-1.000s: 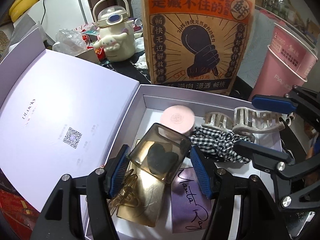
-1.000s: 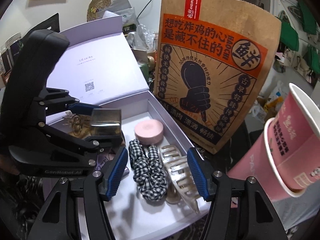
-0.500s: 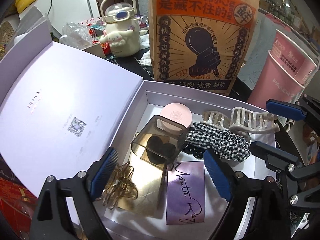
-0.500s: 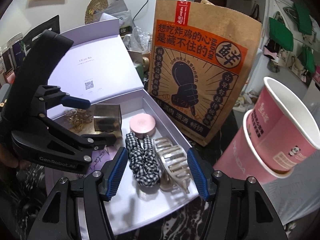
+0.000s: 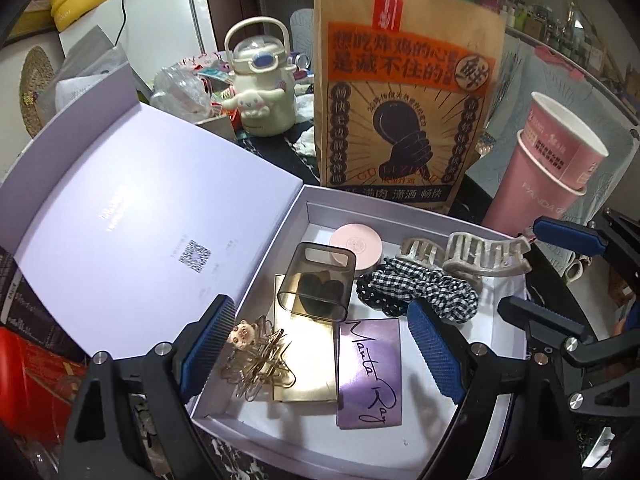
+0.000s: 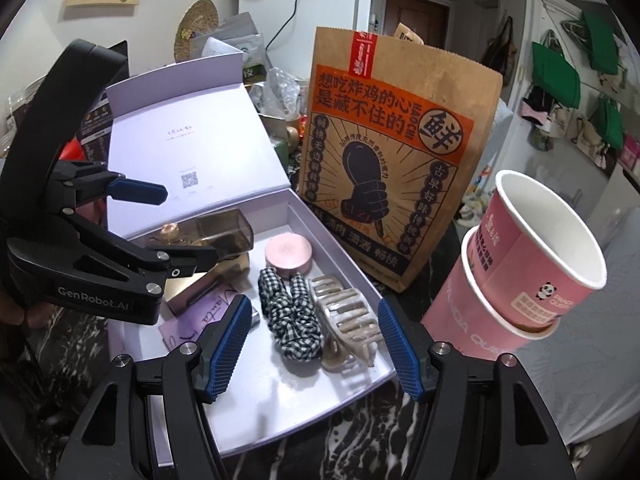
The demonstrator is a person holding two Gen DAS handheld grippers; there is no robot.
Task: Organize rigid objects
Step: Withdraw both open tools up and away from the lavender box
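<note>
Left gripper (image 5: 320, 344) wide open, empty, above smoky translucent plastic case (image 5: 318, 284). Right gripper (image 6: 312, 348) opening, gripping nothing. Gold wire clip (image 5: 258, 364) plain only from left wrist.

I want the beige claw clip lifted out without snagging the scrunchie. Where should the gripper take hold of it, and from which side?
Take the claw clip across its smooth curved back, not its teeth, coming from above on its outer side, away from the checked scrunchie that lies against it. The right gripper, its jaws opening and empty, hangs nearest it.
</note>
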